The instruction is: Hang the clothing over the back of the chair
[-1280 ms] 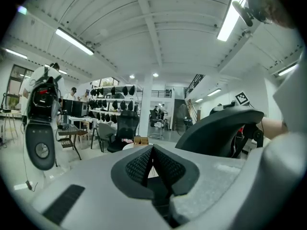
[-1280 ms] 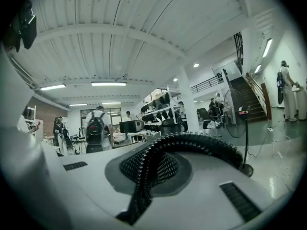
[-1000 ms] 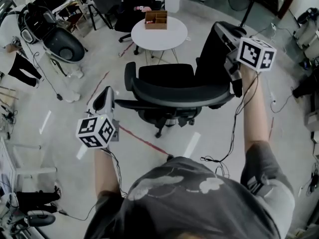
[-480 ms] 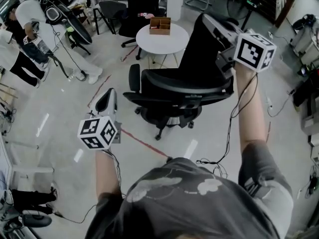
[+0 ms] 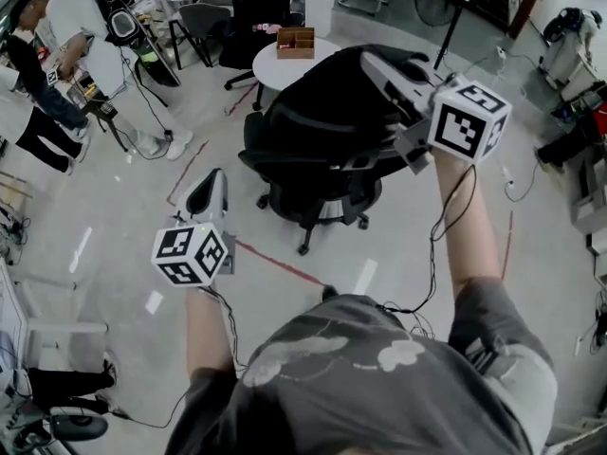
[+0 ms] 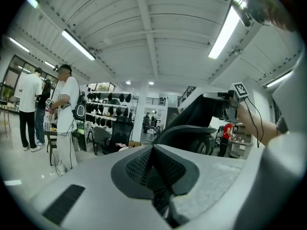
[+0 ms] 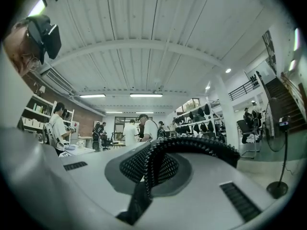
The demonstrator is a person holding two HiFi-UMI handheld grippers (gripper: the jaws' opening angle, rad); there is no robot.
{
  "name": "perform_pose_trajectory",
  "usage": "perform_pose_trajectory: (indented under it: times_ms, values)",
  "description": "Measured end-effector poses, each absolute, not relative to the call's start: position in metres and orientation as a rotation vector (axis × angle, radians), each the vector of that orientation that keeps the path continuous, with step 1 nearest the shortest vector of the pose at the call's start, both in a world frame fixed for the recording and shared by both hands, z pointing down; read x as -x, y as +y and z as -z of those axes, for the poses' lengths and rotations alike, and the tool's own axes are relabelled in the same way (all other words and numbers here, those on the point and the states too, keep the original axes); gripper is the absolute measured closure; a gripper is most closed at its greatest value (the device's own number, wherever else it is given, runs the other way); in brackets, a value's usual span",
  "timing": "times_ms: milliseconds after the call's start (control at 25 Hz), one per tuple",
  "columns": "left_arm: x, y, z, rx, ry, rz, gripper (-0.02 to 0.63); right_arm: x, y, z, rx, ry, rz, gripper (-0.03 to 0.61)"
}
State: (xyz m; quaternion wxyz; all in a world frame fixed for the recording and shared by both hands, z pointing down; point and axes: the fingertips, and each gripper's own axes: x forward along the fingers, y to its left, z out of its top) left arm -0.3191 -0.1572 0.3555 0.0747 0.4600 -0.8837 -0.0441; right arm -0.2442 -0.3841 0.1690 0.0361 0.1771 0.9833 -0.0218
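A black office chair (image 5: 313, 200) stands in front of me on the floor. The black clothing (image 5: 322, 112) hangs spread above its back and seat and hides most of the backrest. My right gripper (image 5: 373, 63) is raised at the upper right, level, and shut on the clothing's edge. In the right gripper view a black zipper edge (image 7: 192, 147) runs pinched between the pads (image 7: 132, 164). My left gripper (image 5: 211, 183) is lower, left of the chair, shut with nothing in it. In the left gripper view its pads (image 6: 144, 164) meet, and the draped chair (image 6: 192, 123) lies ahead.
Behind the chair a round white table (image 5: 270, 69) carries a wooden box (image 5: 295, 41). People (image 5: 76, 27) stand at desks at the far left. A red tape line (image 5: 275, 259) and cables (image 5: 417, 282) cross the floor near the chair. A fan stand (image 7: 278, 176) is off to the right.
My right gripper has swung left and risen with the clothing, which now covers the chair's back instead of hanging beside it. The left gripper has shifted only slightly.
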Motion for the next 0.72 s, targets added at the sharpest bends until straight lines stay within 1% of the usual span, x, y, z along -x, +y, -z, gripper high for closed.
perform_pose_trajectory:
  times_ms: [440,720]
  values:
    - [0.247,-0.084,-0.377,-1.428,-2.586,0.143,0.612,0.163,-0.319,-0.222,-0.369,3.068,0.048,0.584]
    - [0.195,-0.056,-0.389,-1.478,-2.517,0.159,0.612,0.095,-0.283,-0.229,-0.312,3.05,0.058,0.584]
